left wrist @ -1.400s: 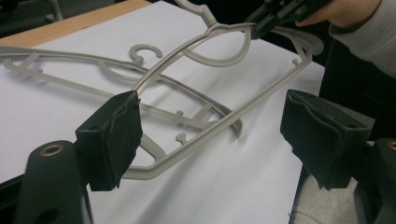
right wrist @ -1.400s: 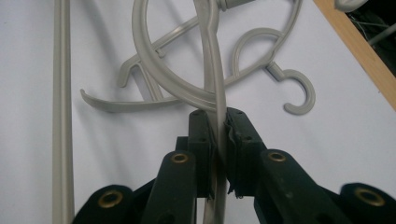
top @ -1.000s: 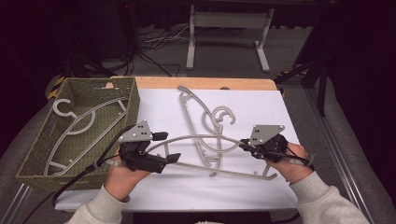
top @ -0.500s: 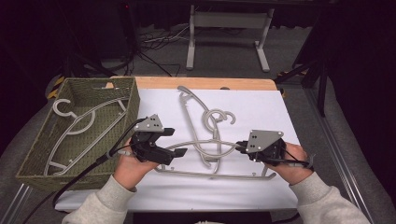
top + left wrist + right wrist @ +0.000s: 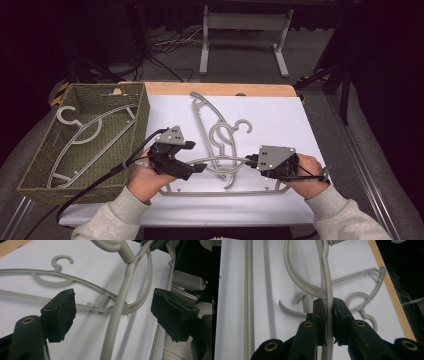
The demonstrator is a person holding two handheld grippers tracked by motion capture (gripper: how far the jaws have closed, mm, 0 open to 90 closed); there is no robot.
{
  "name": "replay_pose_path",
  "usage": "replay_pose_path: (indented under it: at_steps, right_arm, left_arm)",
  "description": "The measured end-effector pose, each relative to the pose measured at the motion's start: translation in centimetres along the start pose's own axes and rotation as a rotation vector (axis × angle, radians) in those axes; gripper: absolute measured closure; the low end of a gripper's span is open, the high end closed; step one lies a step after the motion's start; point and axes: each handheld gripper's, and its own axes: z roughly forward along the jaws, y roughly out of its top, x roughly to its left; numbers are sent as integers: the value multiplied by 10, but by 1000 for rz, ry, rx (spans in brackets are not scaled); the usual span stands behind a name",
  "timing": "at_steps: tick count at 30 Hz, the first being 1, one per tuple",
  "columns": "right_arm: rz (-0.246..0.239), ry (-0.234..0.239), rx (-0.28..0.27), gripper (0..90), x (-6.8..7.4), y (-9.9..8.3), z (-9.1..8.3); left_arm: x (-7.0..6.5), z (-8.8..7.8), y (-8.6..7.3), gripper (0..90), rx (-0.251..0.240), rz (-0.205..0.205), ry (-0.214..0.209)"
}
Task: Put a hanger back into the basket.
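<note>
Grey hanger (image 5: pixel 220 161) clamped in right gripper (image 5: pixel 252 162) jaws, left gripper (image 5: pixel 200 156) jaws apart, straddling its arm

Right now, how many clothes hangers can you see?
3. Basket hanger inside the wicker basket; flat hanger on the white sheet; held hanger clamped in the right tongs. More may be stacked unseen in the basket.

Left gripper (image 5: pixel 196 156) fingers (image 5: pixel 60 312) wide apart, right gripper (image 5: pixel 250 162) fingers pinched together.
</note>
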Motion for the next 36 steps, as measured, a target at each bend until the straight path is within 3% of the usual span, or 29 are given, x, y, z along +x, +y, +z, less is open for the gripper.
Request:
replay_pose_path:
  at_steps: [6,11,19,24,32,36]
  right_arm:
    - [-17,-9,-5,818,2,2,1]
    - [-37,-11,-12,817,4,4,3]
    - [-72,-15,-16,813,4,4,6]
    - [-94,-24,-8,798,5,4,7]
    - [-88,-20,-21,782,3,1,8]
    - [-79,-15,-36,773,2,0,7]
  left_arm:
    - [4,10,-3,282,44,-18,-56]
    - [4,13,-3,428,73,-16,-110]
    - [1,14,-5,632,121,10,-108]
    - [0,13,-5,744,132,36,-139]
    - [-5,12,-5,796,133,91,-172]
    - [-7,9,-4,799,122,107,-158]
